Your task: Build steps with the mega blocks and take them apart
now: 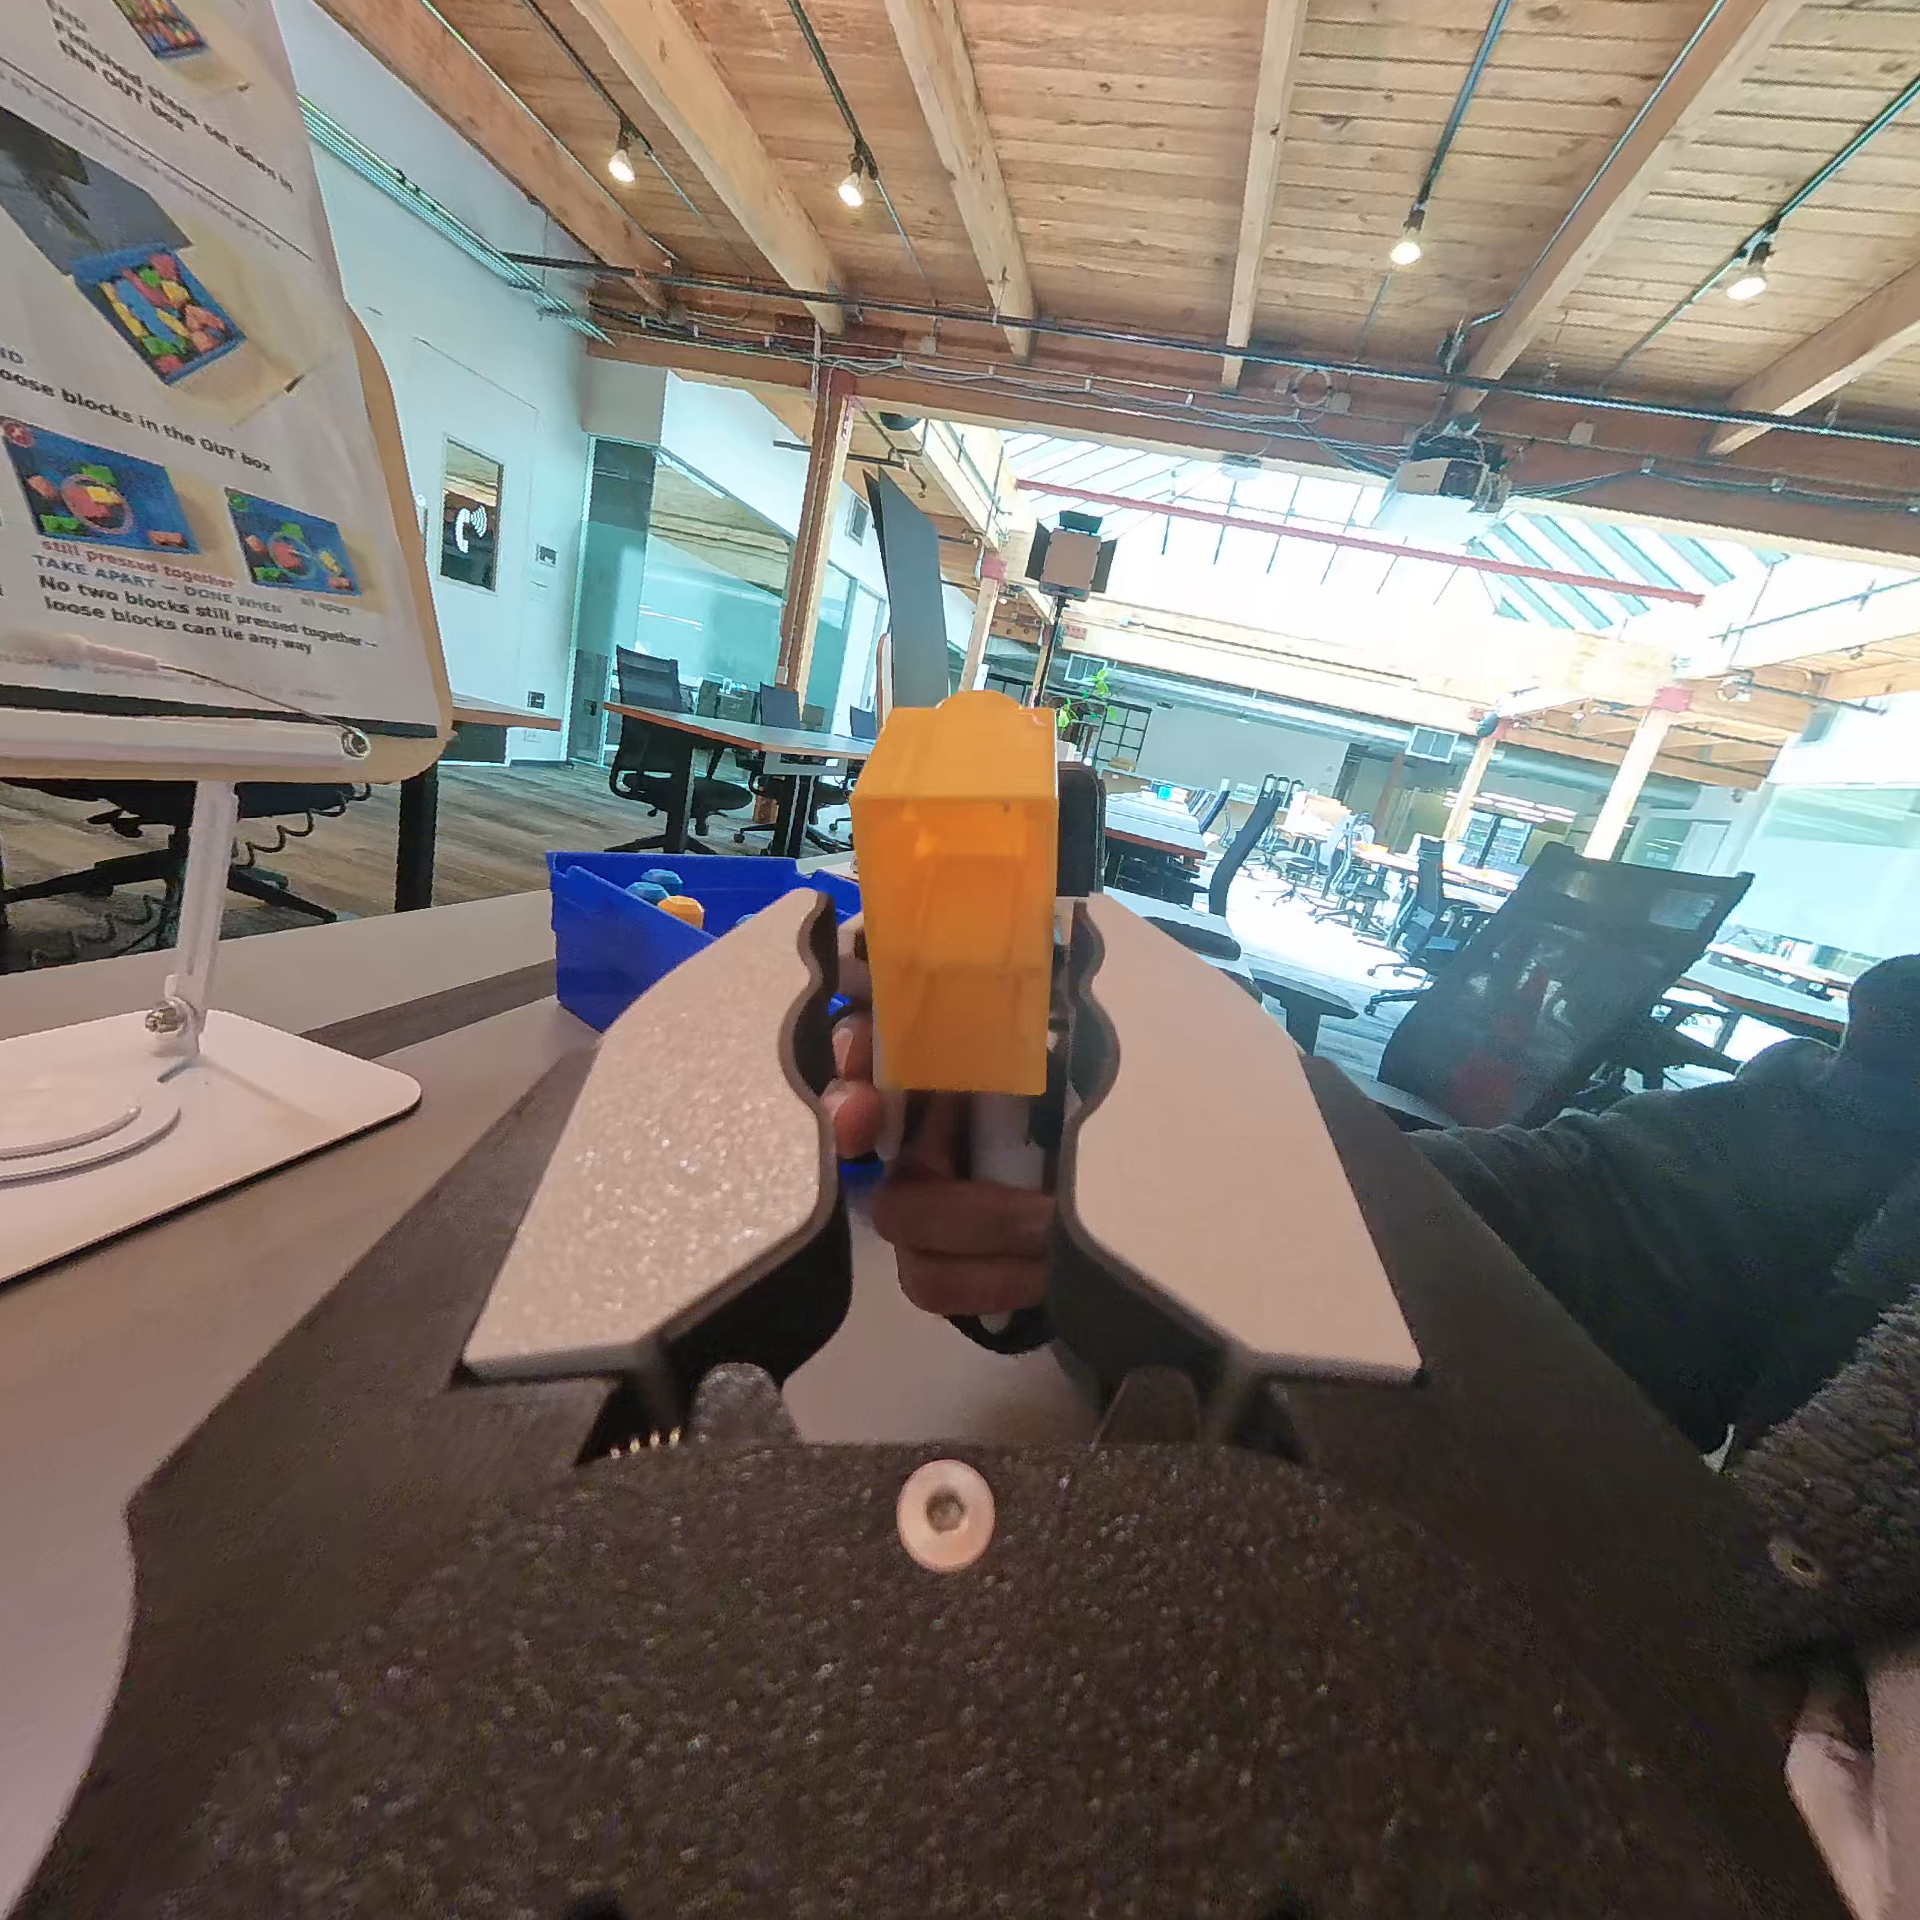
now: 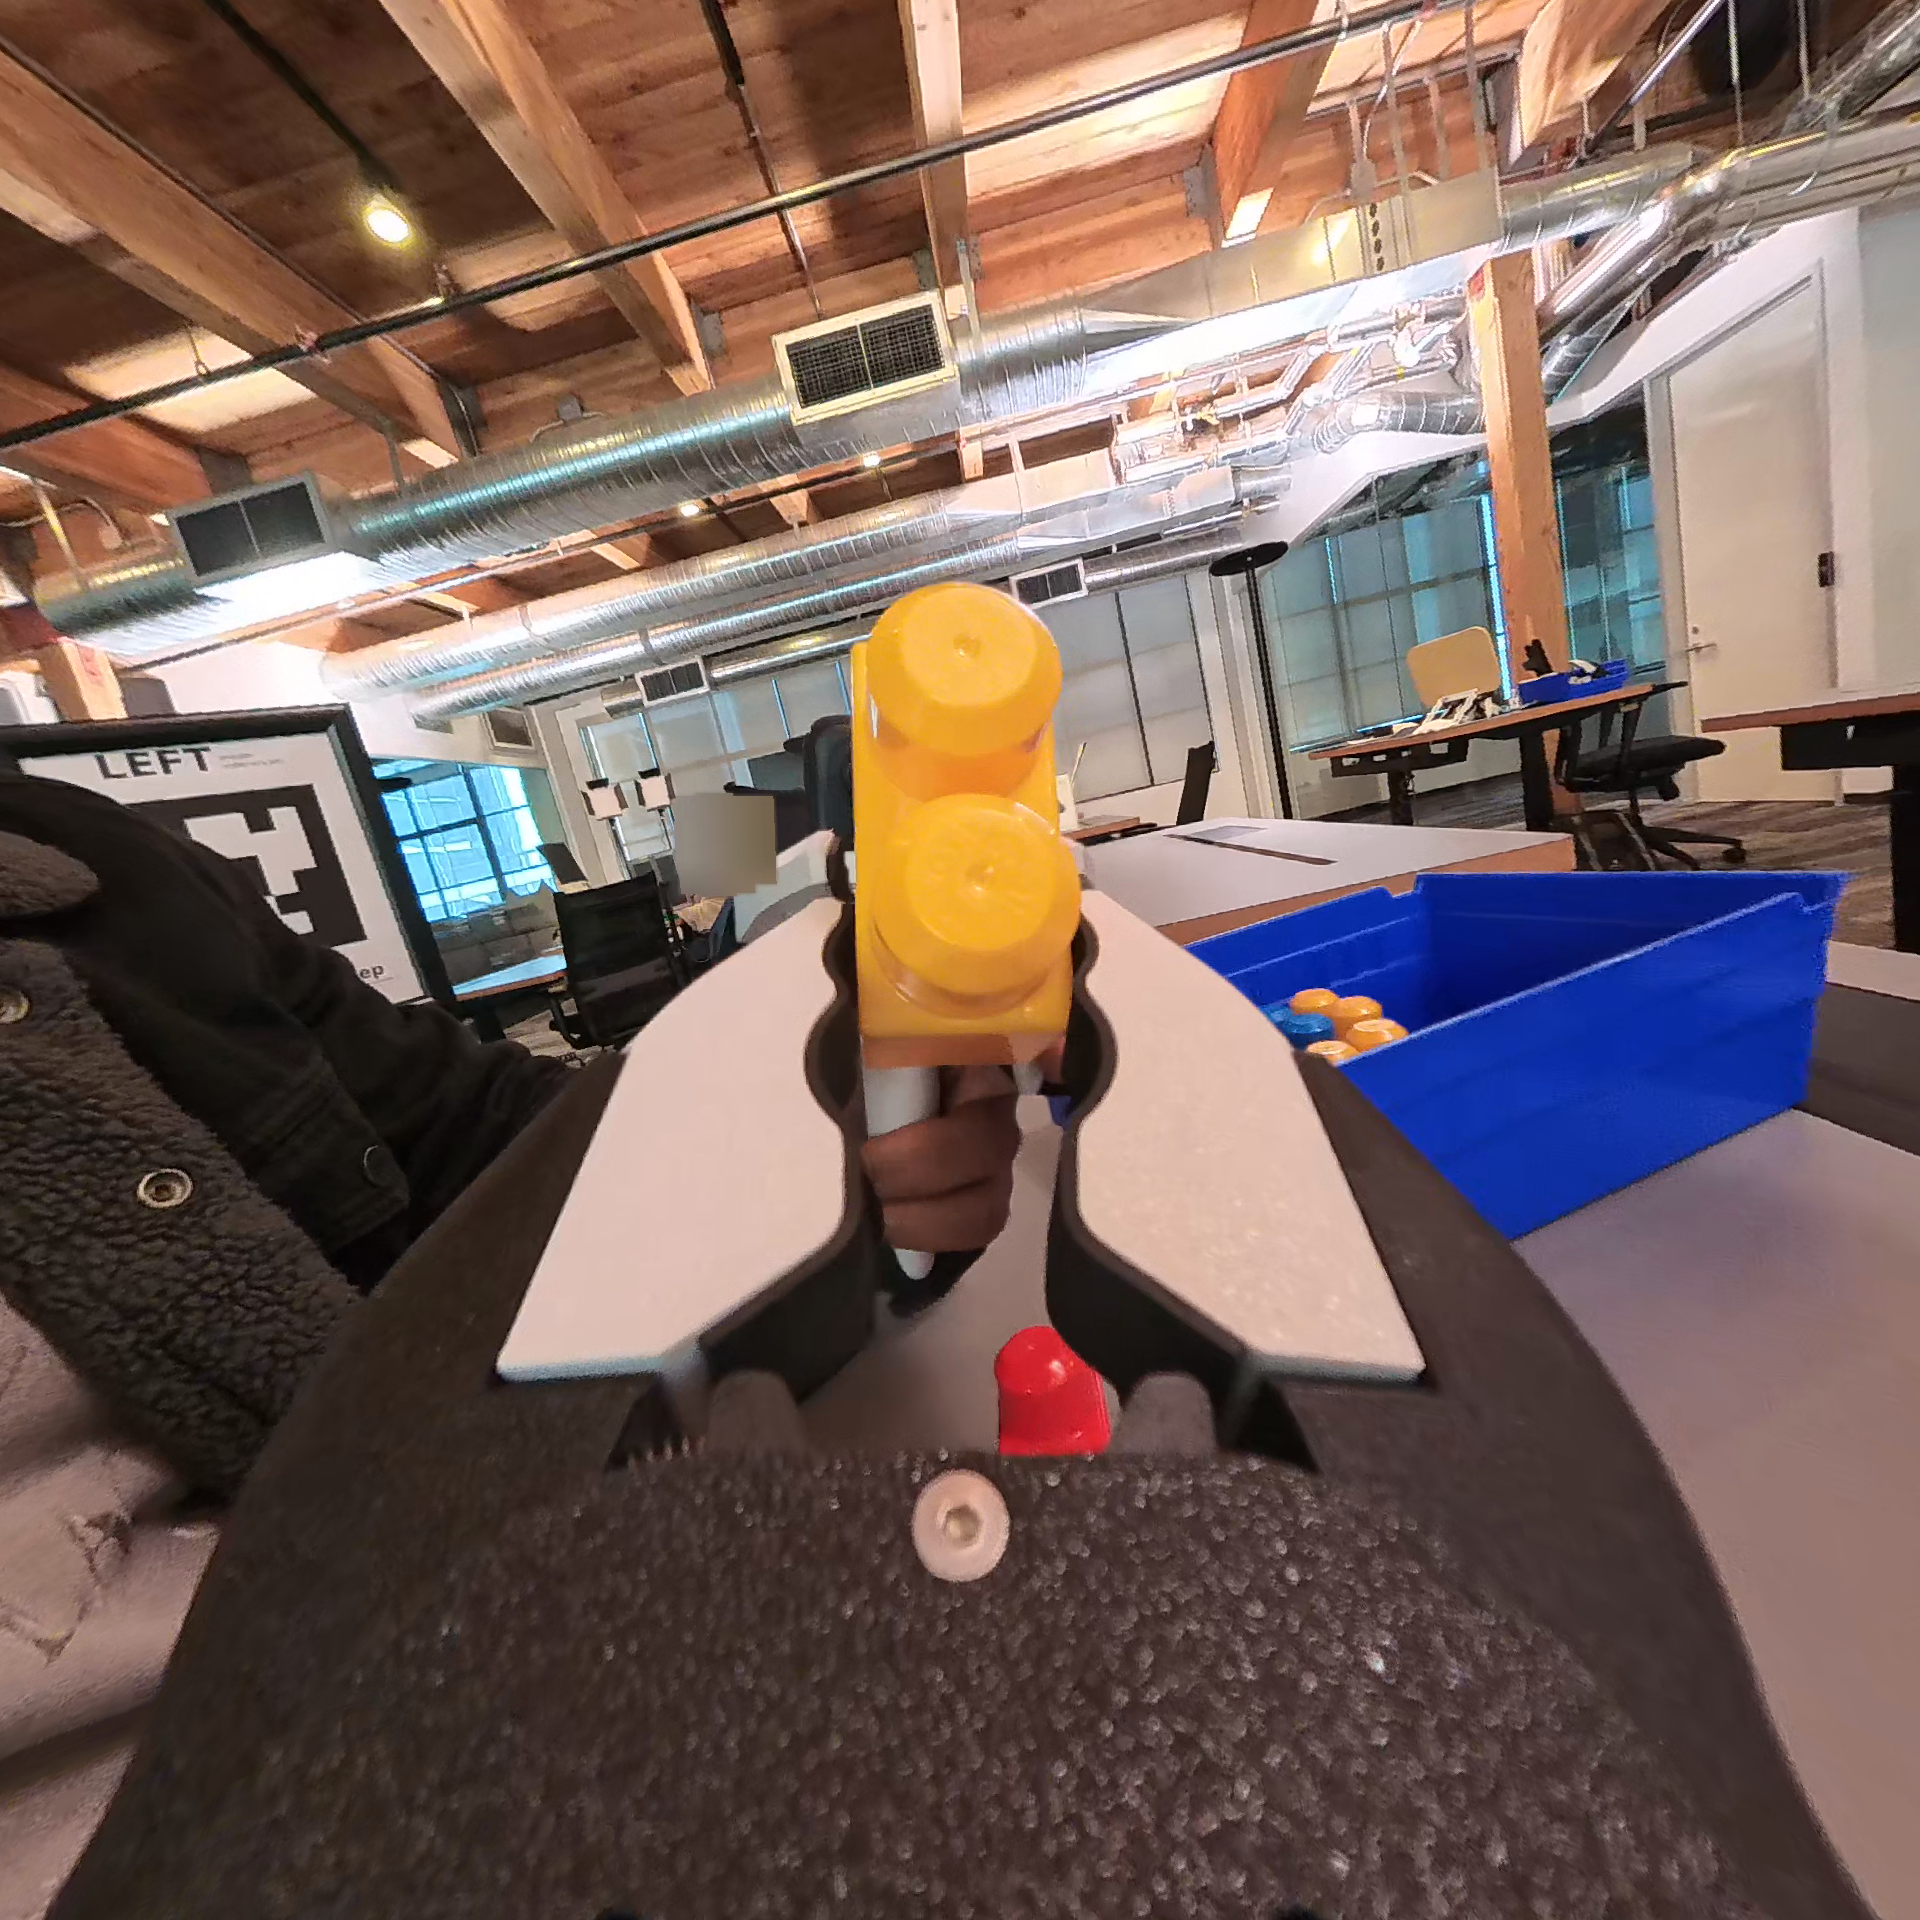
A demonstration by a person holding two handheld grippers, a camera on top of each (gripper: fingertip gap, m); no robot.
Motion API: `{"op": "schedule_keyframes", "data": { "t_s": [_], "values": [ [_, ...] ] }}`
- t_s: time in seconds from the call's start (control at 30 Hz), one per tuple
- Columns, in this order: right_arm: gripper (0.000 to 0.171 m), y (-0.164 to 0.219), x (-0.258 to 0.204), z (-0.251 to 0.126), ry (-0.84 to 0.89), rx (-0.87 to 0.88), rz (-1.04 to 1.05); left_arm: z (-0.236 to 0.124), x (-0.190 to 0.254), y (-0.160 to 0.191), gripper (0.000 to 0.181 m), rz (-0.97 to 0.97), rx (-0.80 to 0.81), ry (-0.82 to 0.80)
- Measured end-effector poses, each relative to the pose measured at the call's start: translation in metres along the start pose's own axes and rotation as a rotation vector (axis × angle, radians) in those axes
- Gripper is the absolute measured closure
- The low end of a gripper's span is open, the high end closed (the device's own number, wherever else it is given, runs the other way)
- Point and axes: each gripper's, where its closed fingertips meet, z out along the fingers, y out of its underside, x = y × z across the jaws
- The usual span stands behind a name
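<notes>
Both tongs face each other, each clamped narrow on the same upright orange block (image 1: 961, 914), left tongs (image 1: 956, 997) at its hollow underside, right tongs (image 2: 961, 977) at its studs.

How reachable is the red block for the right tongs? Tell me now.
Probably not yet: the right tongs are shut on the yellow block; the red block sits uncovered below them.

Timber-beamed ceiling (image 1: 1039, 156) (spotlit) over office desks (image 1: 748, 738).

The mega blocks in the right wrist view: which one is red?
The small red plastic block on the table, alone under the gripper; the others are orange or blue.
</notes>
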Motion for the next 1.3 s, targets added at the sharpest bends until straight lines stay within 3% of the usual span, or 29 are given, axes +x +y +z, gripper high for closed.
{"op": "schedule_keyframes", "data": {
  "t_s": [0.57,0.8,0.97,1.17,1.3],
  "values": [
    [0.134,0.016,-0.004,0.008,-0.014,-0.054,0.015,0.001,0.003,0.005,0.144,0.0,0.004,0.019],
    [0.133,0.026,0.005,0.005,0.031,-0.185,0.014,-0.007,-0.006,-0.001,0.144,0.033,-0.018,-0.009],
    [0.128,0.057,0.017,-0.002,0.09,-0.415,-0.048,-0.022,-0.027,-0.019,0.144,0.084,0.017,-0.095],
    [0.123,0.132,0.034,-0.005,0.226,-0.856,-0.23,-0.04,-0.055,-0.03,0.144,0.132,0.055,-0.233],
    [0.122,0.155,0.034,-0.001,0.243,-0.995,-0.291,-0.045,-0.067,-0.027,0.144,0.162,0.038,-0.295]
  ]
}}
